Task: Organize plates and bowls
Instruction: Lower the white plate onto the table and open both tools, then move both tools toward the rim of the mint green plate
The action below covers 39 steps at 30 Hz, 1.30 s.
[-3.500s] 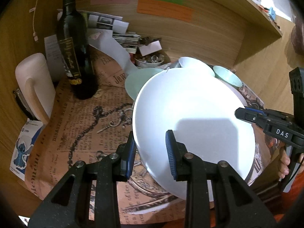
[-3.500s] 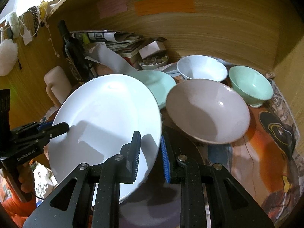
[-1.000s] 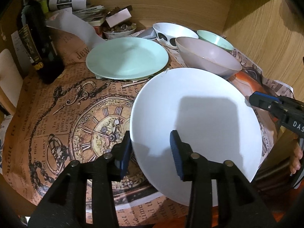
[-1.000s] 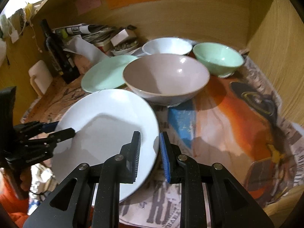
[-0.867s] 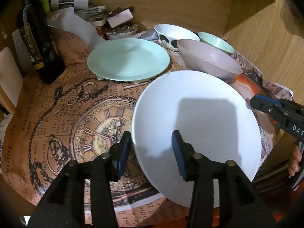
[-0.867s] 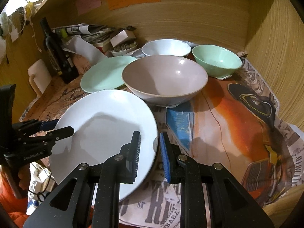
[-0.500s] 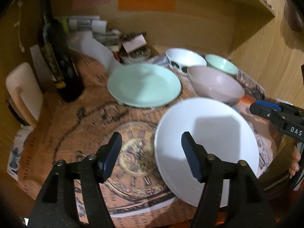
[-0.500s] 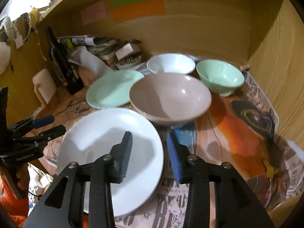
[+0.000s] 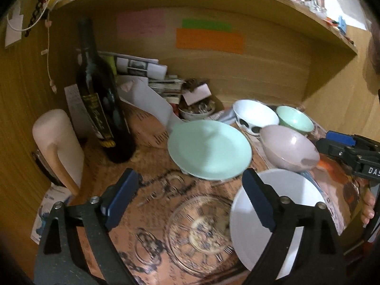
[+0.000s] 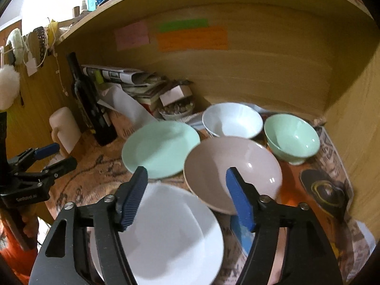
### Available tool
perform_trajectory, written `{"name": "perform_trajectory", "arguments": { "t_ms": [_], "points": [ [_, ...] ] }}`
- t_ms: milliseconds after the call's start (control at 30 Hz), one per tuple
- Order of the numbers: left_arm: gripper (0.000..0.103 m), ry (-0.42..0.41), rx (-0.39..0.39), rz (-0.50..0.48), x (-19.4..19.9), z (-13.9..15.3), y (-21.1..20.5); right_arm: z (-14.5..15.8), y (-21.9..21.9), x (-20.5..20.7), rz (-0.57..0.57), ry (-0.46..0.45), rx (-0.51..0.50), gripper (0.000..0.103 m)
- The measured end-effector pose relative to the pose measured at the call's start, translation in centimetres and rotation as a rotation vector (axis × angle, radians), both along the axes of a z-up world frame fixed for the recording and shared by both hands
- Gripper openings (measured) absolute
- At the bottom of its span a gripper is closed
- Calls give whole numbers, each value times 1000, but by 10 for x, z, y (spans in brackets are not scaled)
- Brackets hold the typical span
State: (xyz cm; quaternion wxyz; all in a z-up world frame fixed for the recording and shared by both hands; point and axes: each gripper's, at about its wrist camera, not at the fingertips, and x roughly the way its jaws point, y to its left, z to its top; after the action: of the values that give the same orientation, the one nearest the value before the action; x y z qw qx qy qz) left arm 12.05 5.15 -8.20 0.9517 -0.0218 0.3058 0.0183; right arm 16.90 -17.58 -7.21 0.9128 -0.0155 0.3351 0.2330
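Both hand-held grippers gape empty; only the left view shows white bowl's (image 9: 255, 118) black spots.

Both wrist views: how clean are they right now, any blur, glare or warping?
Left wrist: motion-blurred, the mint plate and clock-print paper smeared, shelf edge bowed by the fisheye. Right wrist: white plate soft-edged, small glare spots on the pink bowl, corners dark.

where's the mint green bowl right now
In the right wrist view, the mint green bowl sits far right at the back, beside the white bowl, behind the pink bowl.
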Motion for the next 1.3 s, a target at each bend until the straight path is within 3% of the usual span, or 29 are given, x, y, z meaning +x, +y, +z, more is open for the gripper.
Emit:
{"name": "perform_trajectory", "arguments": {
  "t_ms": [400, 733, 933, 1033, 1300],
  "points": [
    [94, 56, -11, 63, 47, -4, 37, -1, 34, 62, 51, 29, -45, 71],
    [94, 152, -58, 82, 92, -29, 64, -32, 60, 117, 83, 152, -134, 70],
    [94, 204, -95, 67, 115, -46, 69, -56, 70, 146, 114, 278, -155, 50],
    [87, 224, -99, 55, 123, -52, 70, -68, 72, 159, 116, 334, -161, 47],
    [58, 313, -127, 1, 142, -69, 71, -82, 82, 179, 108, 402, -223, 47]
  ]
}}
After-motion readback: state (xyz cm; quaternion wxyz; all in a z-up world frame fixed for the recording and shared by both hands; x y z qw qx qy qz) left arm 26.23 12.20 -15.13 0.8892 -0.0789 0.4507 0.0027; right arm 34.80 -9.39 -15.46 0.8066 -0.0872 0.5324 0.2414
